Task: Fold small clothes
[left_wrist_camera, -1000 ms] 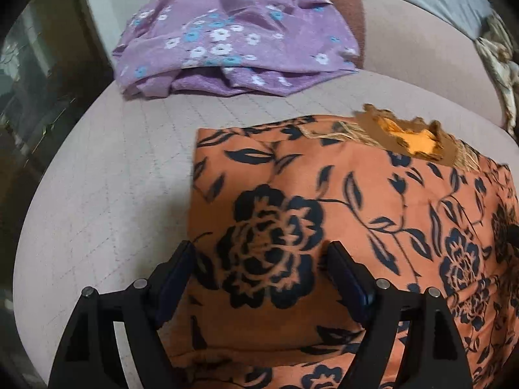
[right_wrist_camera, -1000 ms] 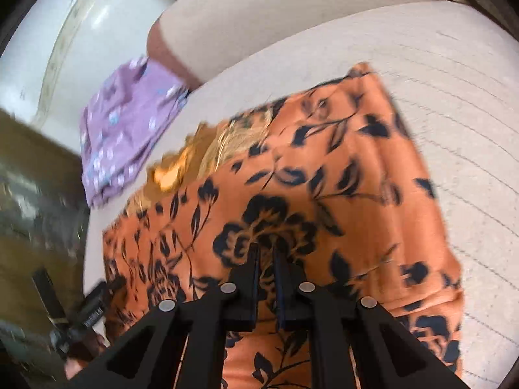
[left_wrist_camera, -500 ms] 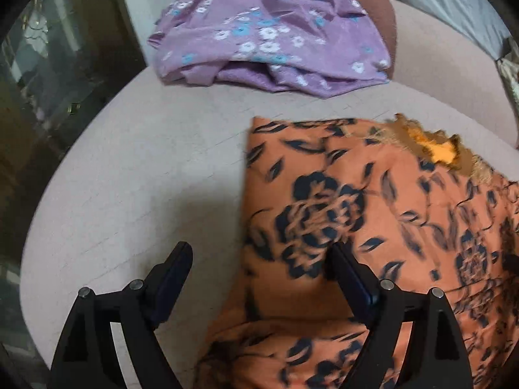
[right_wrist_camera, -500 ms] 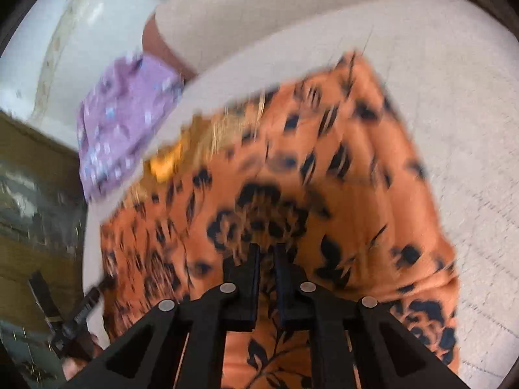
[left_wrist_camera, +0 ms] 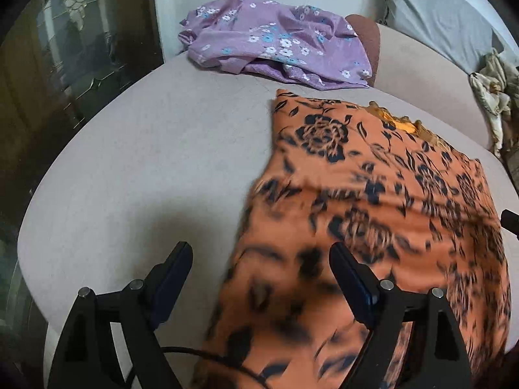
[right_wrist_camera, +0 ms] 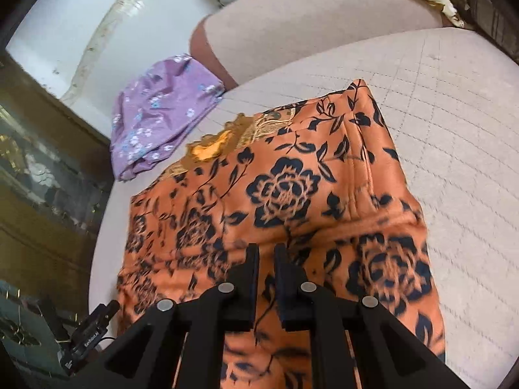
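An orange garment with black flowers point(left_wrist_camera: 373, 194) lies on the beige sofa seat point(left_wrist_camera: 146, 162), its near part raised and blurred. It also shows in the right wrist view point(right_wrist_camera: 285, 191), with a gold-trimmed neckline point(right_wrist_camera: 211, 149) at its far end. My left gripper point(left_wrist_camera: 259, 269) is open, its jaws wide apart. It straddles the garment's left edge, and I cannot tell whether it touches it. My right gripper point(right_wrist_camera: 266, 256) has its jaws almost together over the near fold; the cloth seems pinched between them.
A crumpled purple flowered garment point(left_wrist_camera: 279, 52) lies at the seat's back left, also in the right wrist view point(right_wrist_camera: 159, 113). The sofa backrest point(right_wrist_camera: 308, 22) rises behind. A dark glass cabinet point(left_wrist_camera: 65, 64) stands left of the sofa. A cream cloth point(left_wrist_camera: 493, 94) hangs at right.
My left gripper has slid left and back off the orange garment, staying open. The near part of the garment has lifted with my right gripper, which stays shut.
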Available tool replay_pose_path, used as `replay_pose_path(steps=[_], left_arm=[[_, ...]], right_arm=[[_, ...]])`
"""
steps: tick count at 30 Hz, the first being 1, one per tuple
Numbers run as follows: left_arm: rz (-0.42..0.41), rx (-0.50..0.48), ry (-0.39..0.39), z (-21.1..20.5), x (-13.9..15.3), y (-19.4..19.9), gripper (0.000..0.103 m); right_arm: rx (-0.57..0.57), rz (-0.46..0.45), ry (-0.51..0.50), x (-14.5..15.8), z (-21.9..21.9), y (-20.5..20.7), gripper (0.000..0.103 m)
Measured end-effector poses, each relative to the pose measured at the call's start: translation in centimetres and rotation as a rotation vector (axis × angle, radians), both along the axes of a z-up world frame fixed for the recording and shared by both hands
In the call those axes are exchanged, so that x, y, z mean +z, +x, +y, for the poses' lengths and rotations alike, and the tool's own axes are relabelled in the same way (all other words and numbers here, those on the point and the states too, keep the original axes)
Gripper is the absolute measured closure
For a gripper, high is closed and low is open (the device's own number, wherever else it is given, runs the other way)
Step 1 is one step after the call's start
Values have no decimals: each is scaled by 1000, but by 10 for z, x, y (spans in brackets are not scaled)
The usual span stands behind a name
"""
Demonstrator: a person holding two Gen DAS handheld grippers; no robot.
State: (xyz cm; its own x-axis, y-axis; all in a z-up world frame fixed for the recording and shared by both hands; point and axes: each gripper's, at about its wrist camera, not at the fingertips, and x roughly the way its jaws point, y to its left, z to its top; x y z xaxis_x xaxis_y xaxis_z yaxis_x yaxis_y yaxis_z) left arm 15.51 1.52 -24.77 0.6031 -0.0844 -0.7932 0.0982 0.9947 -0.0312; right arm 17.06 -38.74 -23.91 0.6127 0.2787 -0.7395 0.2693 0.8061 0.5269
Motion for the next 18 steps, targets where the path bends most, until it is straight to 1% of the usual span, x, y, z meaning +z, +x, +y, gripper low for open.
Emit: replay_pose_path(steps=[1,3,4,5,6,7,8,9,10,11,12,14,15,16,18], left_arm=[[5,2,1,8,-1,-6,16],[35,4,-4,26,-7,-19,16],[65,1,-20,37,-11,-26,16],[91,1,-38,45,-14,-31,16],[110,4,-55,53,-16,-35,16],[136,14,-90,61,-19,-40,16],[172,23,-168,72,-21,-45,16],[193,22,-211,75,-22,-49,16],[231,12,-265,80,-24,-52,16],[246,11,-272,82,-26,-54,16],[247,13,-262,82,-26,-57,16],[236,7,-219,82,-27,-63,16],[245,1,-205,81,-28,-66,18],[265,-9,-189,80,-31,-69,23],[293,-27,-178,79,-35,-73,55]], right_arm=[[6,-5,11,0,0,-8,83],[12,5,38,-4,1,-26,62],[13,9,43,-6,2,-31,52],[9,11,46,-7,-1,-41,31],[-5,6,47,-8,-3,-53,30],[-13,5,47,-9,-6,-62,30],[-16,10,49,-11,-8,-71,30],[-20,16,56,-12,-10,-80,30],[-30,22,61,-14,-13,-90,30],[-39,27,66,-15,-16,-101,30],[-46,37,71,-16,-19,-112,30],[-49,48,77,-17,-21,-127,30],[-49,55,77,-17,-22,-135,30],[-45,64,73,-17,-22,-143,30],[-35,79,71,-18,-21,-157,30]])
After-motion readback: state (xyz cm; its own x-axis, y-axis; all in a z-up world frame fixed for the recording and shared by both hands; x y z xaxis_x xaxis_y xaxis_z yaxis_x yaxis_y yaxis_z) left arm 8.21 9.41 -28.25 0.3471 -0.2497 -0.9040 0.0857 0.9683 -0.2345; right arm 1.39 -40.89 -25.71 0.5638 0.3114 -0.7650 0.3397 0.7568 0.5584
